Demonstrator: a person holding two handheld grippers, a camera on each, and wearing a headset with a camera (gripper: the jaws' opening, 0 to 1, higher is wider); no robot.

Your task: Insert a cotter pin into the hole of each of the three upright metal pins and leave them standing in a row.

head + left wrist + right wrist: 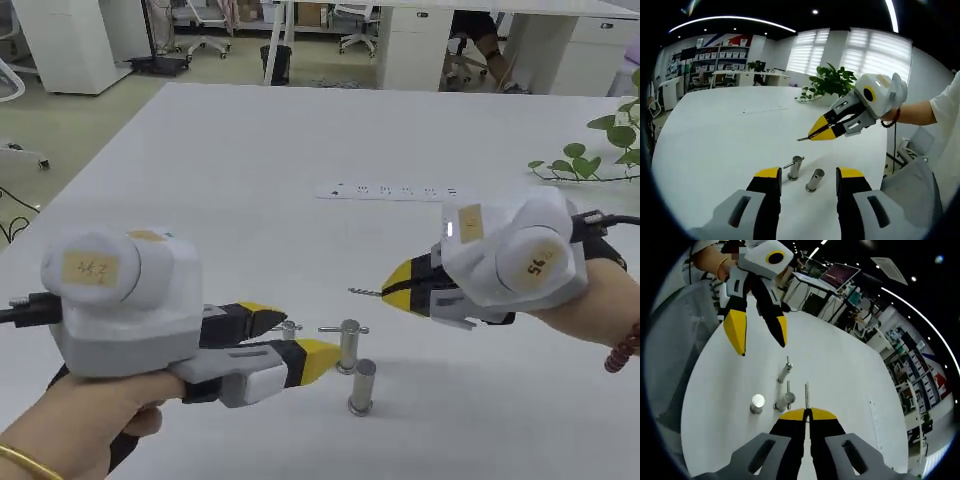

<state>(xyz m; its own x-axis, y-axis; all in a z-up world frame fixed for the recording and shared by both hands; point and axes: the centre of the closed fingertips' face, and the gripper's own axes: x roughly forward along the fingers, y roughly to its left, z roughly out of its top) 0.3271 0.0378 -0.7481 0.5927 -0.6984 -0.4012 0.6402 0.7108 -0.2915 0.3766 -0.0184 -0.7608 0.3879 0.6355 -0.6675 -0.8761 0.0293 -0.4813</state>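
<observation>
Last cotter pin poised
Right claw [392, 290] pinches a cotter pin [364, 292] for the bare pin [362, 387] at its 6 o'clock; left claw [305, 338] spread, probably to steady that pin.

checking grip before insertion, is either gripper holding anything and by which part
The right gripper is shut on a cotter pin, gripping it by one end while the rest sticks out forward. The left gripper is open and holds nothing.

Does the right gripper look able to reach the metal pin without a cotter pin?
Probably yes: the right gripper holds a cotter pin, nothing stands between it and the bare metal pin, and the left gripper is off to its side.
</observation>
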